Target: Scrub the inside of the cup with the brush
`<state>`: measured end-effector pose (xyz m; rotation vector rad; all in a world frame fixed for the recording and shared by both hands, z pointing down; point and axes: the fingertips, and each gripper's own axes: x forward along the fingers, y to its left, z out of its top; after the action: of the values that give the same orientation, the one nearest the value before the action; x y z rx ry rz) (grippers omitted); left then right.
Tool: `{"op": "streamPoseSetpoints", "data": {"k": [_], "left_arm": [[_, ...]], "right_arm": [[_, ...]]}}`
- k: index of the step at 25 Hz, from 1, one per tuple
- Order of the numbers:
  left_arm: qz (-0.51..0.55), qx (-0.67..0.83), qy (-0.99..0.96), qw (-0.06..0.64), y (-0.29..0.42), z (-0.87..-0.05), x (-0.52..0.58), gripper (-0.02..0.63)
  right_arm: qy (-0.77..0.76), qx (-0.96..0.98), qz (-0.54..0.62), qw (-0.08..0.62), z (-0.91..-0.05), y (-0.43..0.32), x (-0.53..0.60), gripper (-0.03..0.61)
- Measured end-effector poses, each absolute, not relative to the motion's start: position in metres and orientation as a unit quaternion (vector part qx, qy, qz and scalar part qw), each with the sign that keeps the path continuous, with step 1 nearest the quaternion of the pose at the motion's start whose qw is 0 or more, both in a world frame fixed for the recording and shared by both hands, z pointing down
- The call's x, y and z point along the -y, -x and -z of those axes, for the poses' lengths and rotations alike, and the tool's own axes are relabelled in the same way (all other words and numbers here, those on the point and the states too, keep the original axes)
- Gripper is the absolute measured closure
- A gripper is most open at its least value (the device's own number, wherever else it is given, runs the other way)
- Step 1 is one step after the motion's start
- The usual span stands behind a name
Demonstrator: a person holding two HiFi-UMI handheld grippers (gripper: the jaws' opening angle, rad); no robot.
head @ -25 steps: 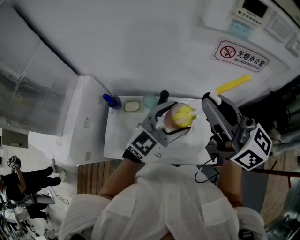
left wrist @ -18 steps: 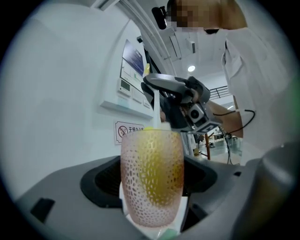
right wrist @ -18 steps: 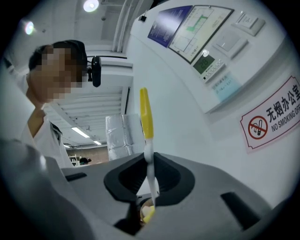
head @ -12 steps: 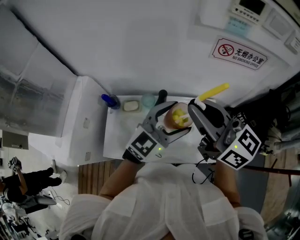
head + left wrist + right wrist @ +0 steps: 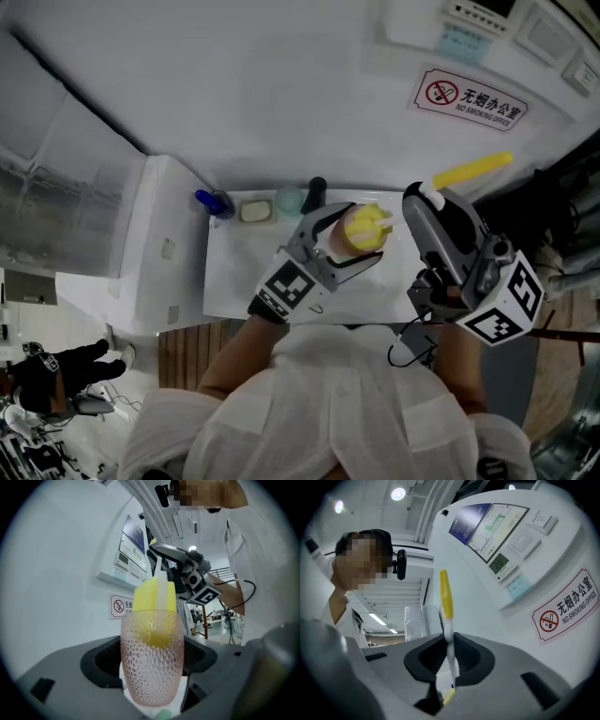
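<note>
My left gripper (image 5: 349,236) is shut on a pink dimpled glass cup (image 5: 152,663), held over the white table (image 5: 234,272). The brush's yellow sponge head (image 5: 155,616) sits in the cup's mouth, half above the rim; in the head view the sponge head (image 5: 366,226) fills the opening. My right gripper (image 5: 424,204) is shut on the brush's thin white handle (image 5: 450,644), just right of the cup. The handle's yellow end (image 5: 472,171) sticks out up and to the right. In the left gripper view the right gripper (image 5: 187,576) shows behind the cup.
Along the table's far edge stand a blue item (image 5: 211,202), a small pale dish (image 5: 255,212), a pale green cup (image 5: 291,200) and a dark bottle (image 5: 317,191). A no-smoking sign (image 5: 472,99) hangs on the wall. A person (image 5: 37,375) sits far left below.
Half a second ago the right gripper was further left with the sponge deeper in the cup. It has moved back right, and the sponge has risen to the cup's mouth.
</note>
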<state>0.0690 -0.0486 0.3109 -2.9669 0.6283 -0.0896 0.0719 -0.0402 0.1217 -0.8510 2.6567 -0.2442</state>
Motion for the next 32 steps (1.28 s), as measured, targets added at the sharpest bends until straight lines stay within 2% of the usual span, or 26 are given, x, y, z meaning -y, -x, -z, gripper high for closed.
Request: {"op": "streamPoseSetpoints", "data": {"k": [3,11,22,32], "left_arm": [[0.031,-0.204,0.977,0.049,-0.08,-0.314,0.052,0.259],[0.045,-0.19,0.98,0.027,-0.121,-0.351,0.071,0.258],[0.121,-0.198,0.973,-0.009,-0.182,-0.48,0.127,0.258],[0.192,-0.216,0.957,-0.002,-0.191,-0.564,0.182,0.258]], "right_arm": [[0.312,-0.93,0.103,0.165,-0.142,-0.077,0.047,0.54],[0.352,-0.925,0.109,0.094,-0.215,-0.091,0.075,0.538],[0.384,-0.905,0.165,0.076,-0.331,-0.145,0.148,0.535],[0.376,-0.913,0.154,0.034,-0.405,-0.132,0.196,0.531]]}}
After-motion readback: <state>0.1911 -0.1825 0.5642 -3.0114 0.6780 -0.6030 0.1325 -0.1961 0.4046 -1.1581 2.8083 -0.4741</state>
